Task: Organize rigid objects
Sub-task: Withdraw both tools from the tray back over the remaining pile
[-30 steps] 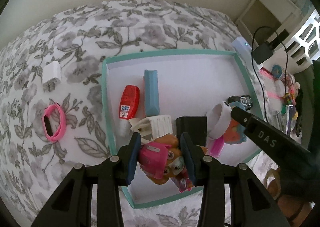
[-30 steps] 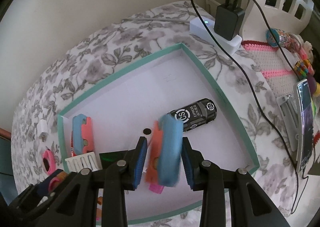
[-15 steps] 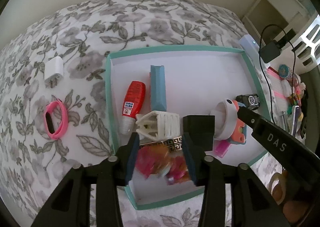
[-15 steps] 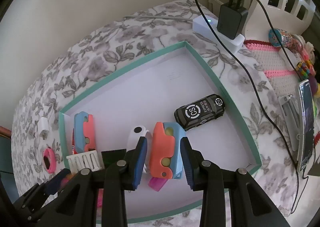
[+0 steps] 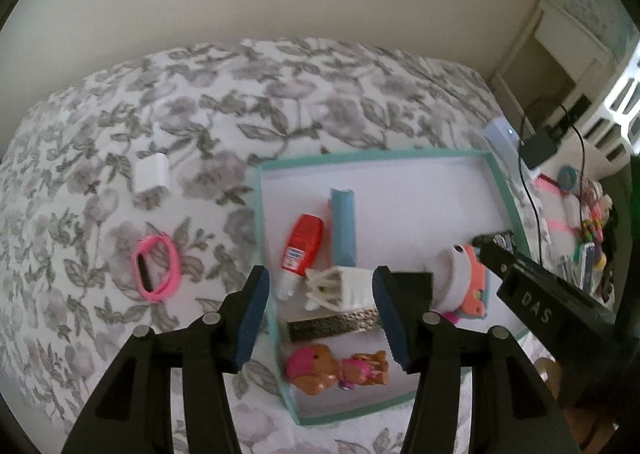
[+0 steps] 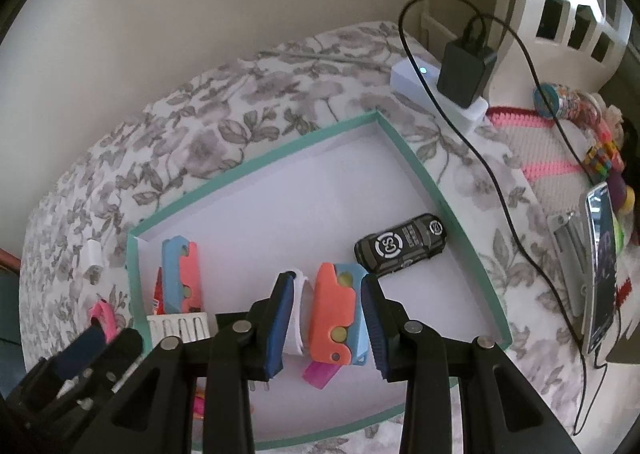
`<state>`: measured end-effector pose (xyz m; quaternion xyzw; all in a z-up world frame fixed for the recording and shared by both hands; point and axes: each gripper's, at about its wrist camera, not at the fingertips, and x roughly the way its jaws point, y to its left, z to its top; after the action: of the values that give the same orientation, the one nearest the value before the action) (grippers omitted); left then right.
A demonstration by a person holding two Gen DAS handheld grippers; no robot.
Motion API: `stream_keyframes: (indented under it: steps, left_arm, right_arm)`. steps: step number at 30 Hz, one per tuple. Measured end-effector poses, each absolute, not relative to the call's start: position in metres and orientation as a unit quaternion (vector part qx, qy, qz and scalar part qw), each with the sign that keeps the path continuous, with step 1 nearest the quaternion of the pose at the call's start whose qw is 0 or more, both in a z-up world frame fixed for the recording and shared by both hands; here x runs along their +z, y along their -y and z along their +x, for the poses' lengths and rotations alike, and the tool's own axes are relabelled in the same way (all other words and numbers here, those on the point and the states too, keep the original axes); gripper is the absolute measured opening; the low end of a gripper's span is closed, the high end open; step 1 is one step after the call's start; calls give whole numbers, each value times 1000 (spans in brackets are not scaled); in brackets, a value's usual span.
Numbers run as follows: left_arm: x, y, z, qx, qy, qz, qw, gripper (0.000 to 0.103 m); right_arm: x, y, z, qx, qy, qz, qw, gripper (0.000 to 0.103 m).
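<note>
A teal-rimmed box [image 5: 372,153] [image 6: 256,164] lies on the floral bed. In it are a pup figure [image 5: 336,370], a red bottle [image 5: 302,246], a blue case [image 5: 343,226], a white comb-like piece [image 5: 340,288], a gold-patterned strip [image 5: 332,326] and a black toy car [image 6: 400,244]. My left gripper [image 5: 320,318] is open and empty above the box's near left corner. My right gripper [image 6: 326,324] is open around an orange-and-blue toy [image 6: 338,320] lying in the box beside a white ring [image 6: 298,318].
A pink wristband [image 5: 156,268] and a white charger block [image 5: 151,174] lie on the bed left of the box. A power strip with a black adapter [image 6: 466,70] and cable, a phone [image 6: 600,262] and trinkets sit at the right.
My left gripper opened, dropped the pup figure into the box's near corner and drew back up. My right gripper set the orange-and-blue toy down and opened.
</note>
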<state>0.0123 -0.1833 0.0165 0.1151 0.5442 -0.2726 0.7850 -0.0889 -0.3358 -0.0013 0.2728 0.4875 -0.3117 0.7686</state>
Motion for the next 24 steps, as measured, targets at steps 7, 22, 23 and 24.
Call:
stream_keyframes:
  steps: [7, 22, 23, 24]
  left_arm:
    - [8, 163, 33, -211, -555, 101, 799, 65]
    - [8, 115, 61, -128, -547, 48, 826, 87]
    - [8, 114, 62, -127, -548, 45, 826, 87]
    - [8, 112, 63, -125, -548, 42, 826, 87]
  right_arm:
    - [0, 324, -78, -292, -494, 250, 780, 63]
    - [4, 292, -52, -265, -503, 169, 805, 89]
    - [4, 291, -51, -265, -502, 166, 806, 95]
    - [4, 290, -50, -266, -502, 162, 807, 103]
